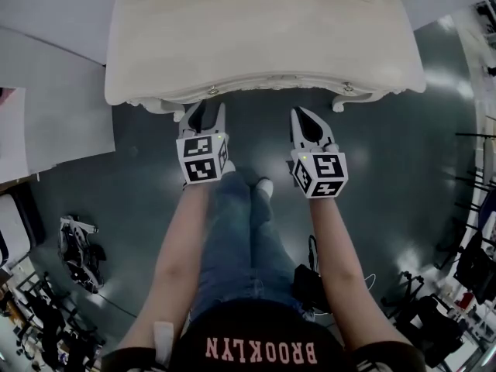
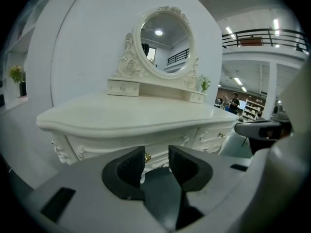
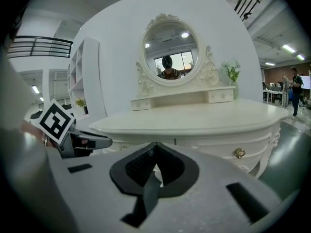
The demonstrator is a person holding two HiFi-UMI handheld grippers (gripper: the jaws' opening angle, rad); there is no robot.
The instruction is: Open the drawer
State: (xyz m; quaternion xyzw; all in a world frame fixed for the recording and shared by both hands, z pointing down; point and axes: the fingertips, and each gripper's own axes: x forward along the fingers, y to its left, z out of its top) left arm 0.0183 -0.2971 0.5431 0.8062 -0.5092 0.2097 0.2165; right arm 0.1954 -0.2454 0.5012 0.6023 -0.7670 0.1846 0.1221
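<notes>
The left gripper (image 1: 208,111) is open with nothing in it, and the right gripper (image 1: 304,116) is closed and empty. Both hang just in front of the dressing table (image 1: 263,53), not touching it. The drawer (image 2: 156,150) sits shut under the table's front edge, and its small gold knob (image 2: 147,158) shows right past the left gripper's open jaws. This looks like the reaching step: next, the left gripper should go forward, close on the knob and pull straight back.
</notes>
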